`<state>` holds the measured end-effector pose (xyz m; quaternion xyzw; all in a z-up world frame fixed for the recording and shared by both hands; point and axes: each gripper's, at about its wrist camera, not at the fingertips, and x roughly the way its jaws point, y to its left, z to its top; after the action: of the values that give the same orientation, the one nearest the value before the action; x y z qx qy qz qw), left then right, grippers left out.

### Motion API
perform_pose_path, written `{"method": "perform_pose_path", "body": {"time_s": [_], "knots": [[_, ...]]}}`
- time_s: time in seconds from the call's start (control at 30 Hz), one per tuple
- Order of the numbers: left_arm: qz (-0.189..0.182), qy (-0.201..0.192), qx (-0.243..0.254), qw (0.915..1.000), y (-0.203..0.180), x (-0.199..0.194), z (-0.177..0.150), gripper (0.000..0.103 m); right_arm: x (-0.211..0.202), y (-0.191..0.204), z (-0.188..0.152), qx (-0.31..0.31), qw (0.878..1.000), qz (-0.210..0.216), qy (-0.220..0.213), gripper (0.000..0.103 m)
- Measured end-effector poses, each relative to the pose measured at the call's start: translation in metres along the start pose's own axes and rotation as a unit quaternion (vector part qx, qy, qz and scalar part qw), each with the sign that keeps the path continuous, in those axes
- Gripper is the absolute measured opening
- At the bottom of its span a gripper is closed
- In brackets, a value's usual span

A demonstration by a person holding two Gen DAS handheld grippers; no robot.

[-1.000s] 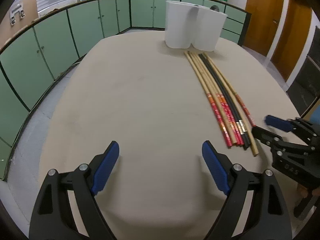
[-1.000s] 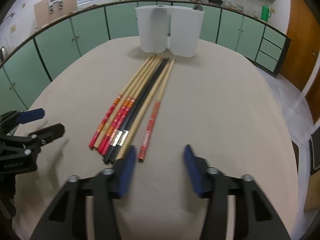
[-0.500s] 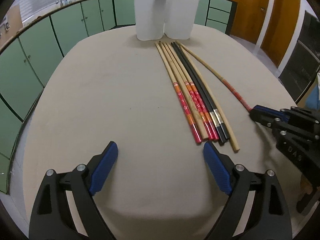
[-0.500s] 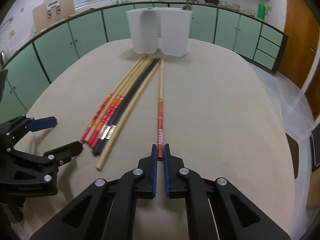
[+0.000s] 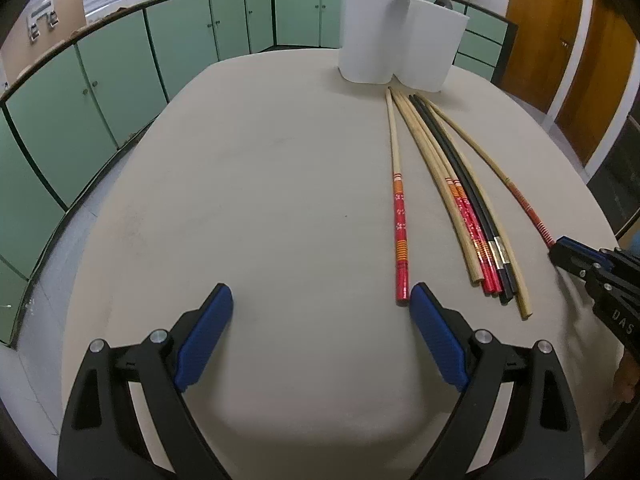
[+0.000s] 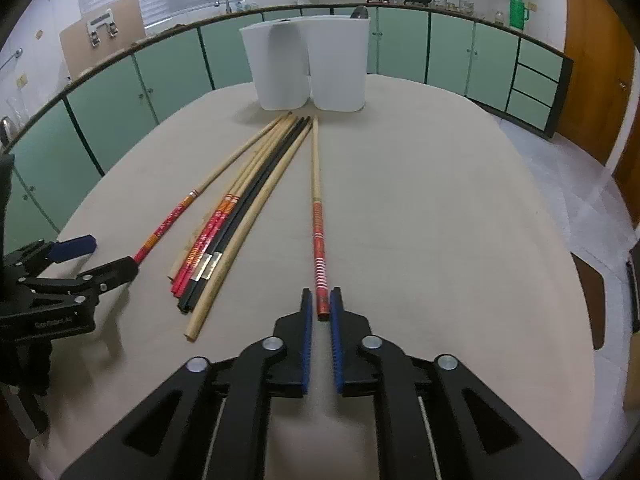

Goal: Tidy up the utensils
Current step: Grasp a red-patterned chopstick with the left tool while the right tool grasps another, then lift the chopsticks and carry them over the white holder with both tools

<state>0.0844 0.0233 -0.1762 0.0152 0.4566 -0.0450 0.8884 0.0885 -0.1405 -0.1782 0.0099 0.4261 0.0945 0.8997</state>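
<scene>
Several long chopsticks lie on the beige table (image 5: 260, 200). A bundle of wooden, red-ended and black chopsticks (image 6: 240, 208) lies left of centre in the right wrist view and also shows in the left wrist view (image 5: 472, 208). My right gripper (image 6: 322, 308) is shut on the red end of one red-tipped chopstick (image 6: 318, 216), pulled apart from the bundle. Another red-ended chopstick (image 5: 400, 208) lies separate on the left, its end touching the right finger of my open left gripper (image 5: 320, 304). A white two-part holder (image 6: 308, 68) stands at the far end.
Green cabinets (image 5: 120, 80) ring the table behind it. The white holder also shows in the left wrist view (image 5: 400, 52). Wooden doors (image 5: 560, 40) stand at the far right. The left gripper shows at the left edge of the right wrist view (image 6: 92, 260).
My right gripper closed on the red-tipped chopstick and drew it away from the bundle. My left gripper moved right and one red-ended chopstick slid out to the left of the bundle.
</scene>
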Motion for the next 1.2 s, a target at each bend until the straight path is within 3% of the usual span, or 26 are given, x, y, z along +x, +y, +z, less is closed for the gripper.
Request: {"method": "perform_pose_path", "body": {"time_s": [0.07,0.23,0.4,0.53,0.6,0.67,0.83,1.07,1.2], "knots": [[-0.001,0.0,0.005,1.0,-0.003,0.001,0.001,0.088,0.0,0.0,0.001,0.002,1.0,0.009,0.0,0.018],[-0.002,0.0,0.007,1.0,-0.012,0.006,0.006,0.088,0.003,0.003,0.003,-0.002,1.0,0.01,0.0,0.018],[-0.007,0.0,0.008,0.9999,-0.016,0.005,0.007,0.083,0.002,-0.001,0.002,0.007,1.0,0.009,0.001,0.006],[-0.016,-0.008,0.015,0.9997,-0.022,0.0,0.007,0.054,0.001,-0.003,0.003,0.01,1.0,0.011,0.003,0.006],[-0.022,-0.01,0.016,0.9996,-0.025,-0.001,0.007,0.044,0.0,-0.002,0.003,0.008,1.0,0.009,0.003,0.006],[-0.03,-0.014,0.016,0.9993,-0.028,-0.001,0.006,0.026,-0.002,-0.003,0.003,0.01,1.0,0.01,0.003,0.006],[-0.05,-0.014,0.016,0.9985,-0.03,-0.002,0.008,0.005,-0.011,-0.007,0.007,0.015,1.0,0.008,-0.008,0.006],[-0.052,-0.044,0.014,0.9976,-0.028,-0.022,0.017,0.005,-0.033,-0.011,0.021,0.014,0.999,0.008,-0.037,0.006],[-0.055,-0.038,0.018,0.9976,-0.028,-0.02,0.014,0.006,-0.038,-0.011,0.024,0.011,0.999,0.009,-0.044,0.006]]}}
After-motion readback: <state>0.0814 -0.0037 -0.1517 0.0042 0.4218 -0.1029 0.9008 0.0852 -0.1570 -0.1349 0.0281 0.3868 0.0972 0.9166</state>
